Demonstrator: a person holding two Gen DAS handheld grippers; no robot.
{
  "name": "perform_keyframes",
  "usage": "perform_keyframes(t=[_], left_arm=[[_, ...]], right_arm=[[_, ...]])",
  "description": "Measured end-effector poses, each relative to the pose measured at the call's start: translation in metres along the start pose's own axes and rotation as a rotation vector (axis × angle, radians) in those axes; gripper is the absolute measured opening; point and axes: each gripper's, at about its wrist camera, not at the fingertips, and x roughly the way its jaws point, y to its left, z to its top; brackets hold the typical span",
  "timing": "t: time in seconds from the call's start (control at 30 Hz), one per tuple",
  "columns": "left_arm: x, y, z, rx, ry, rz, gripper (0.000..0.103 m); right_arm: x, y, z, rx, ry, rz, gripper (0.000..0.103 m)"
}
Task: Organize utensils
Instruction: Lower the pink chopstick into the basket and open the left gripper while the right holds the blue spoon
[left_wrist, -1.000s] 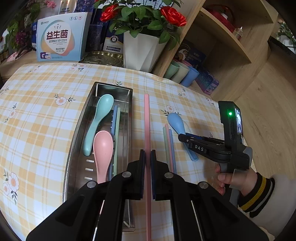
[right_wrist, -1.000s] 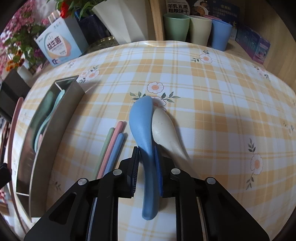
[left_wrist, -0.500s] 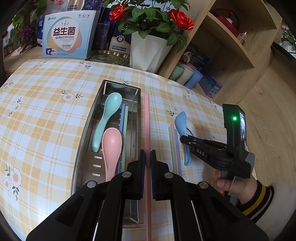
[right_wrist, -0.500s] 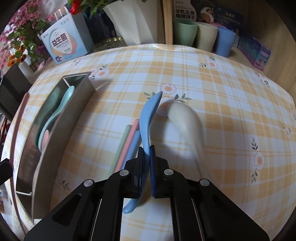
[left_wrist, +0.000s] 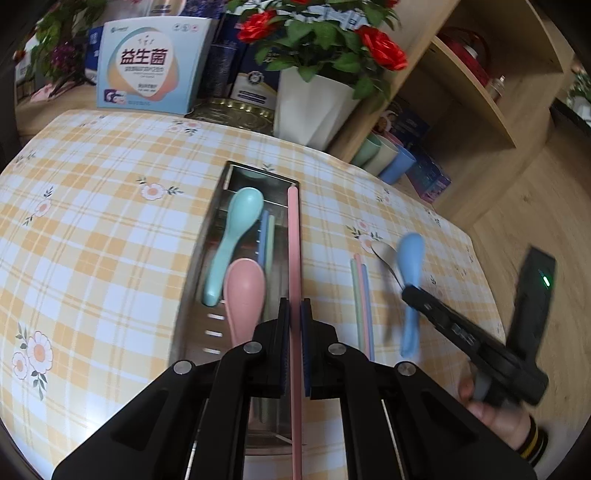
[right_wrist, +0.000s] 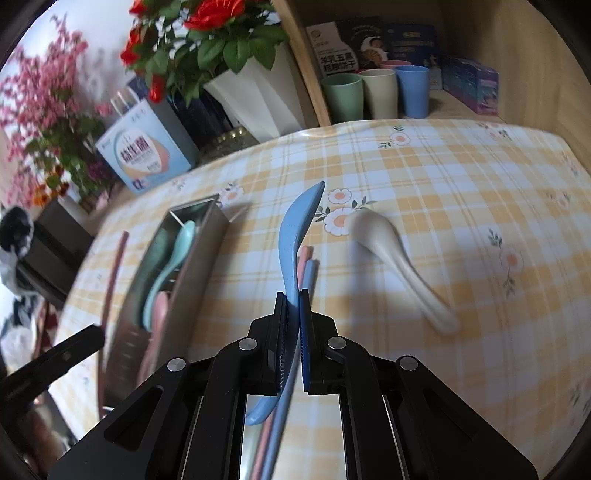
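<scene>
While both grippers are gripping utensils over the checked tablecloth (left_wrist: 110, 229), the scene is reading as follows.

Left gripper (left_wrist: 294, 314): its jaws are pressing narrowly together on a pink chopstick (left_wrist: 293, 240), which is running straight ahead between them and lying over the right-hand edge of the metal tray (left_wrist: 192, 280).

Right gripper (right_wrist: 292, 306): its jaws are sitting clamped on the handle of a blue spoon (right_wrist: 295, 236), turned on its edge, with the bowl pointing away and the handle end sticking out behind the pads. In the left wrist view the blue spoon is appearing blurred above the cloth, clear of it.

Metal tray: it is lying lengthwise on the cloth, holding a teal spoon (left_wrist: 236, 236), a pink spoon (left_wrist: 243, 291) overlapping the teal spoon's handle end, and two thin sticks, one blue and one green (left_wrist: 266, 236), just beside the spoons.

Loose chopsticks (left_wrist: 360, 295): green, pink and blue ones are lying side by side on the cloth, between the tray and the blue spoon.

Beige spoon (right_wrist: 391, 258): it is resting on the cloth to the right of the blue spoon, apart from it, bowl beside a printed flower.

Person: a hand (left_wrist: 495, 413) with a striped cuff is holding the right gripper.

Background: a white flower pot (right_wrist: 255, 99) and three cups (right_wrist: 376, 94) are standing beyond the table's far edge.
</scene>
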Motion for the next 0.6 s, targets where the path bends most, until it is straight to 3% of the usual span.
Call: perform_keyframes(t=[0.3, 0.6], left_arm=[[-0.001, 0.019, 0.021, -0.038, 0.009, 0.005, 0.006], [0.041, 0.005, 0.044, 0.019, 0.076, -0.006, 0.006]], right_arm=[[-0.018, -0.003, -0.007, 0.032, -0.042, 0.026, 0.006], [-0.026, -0.005, -0.006, 0.014, -0.064, 0.04, 0.006]])
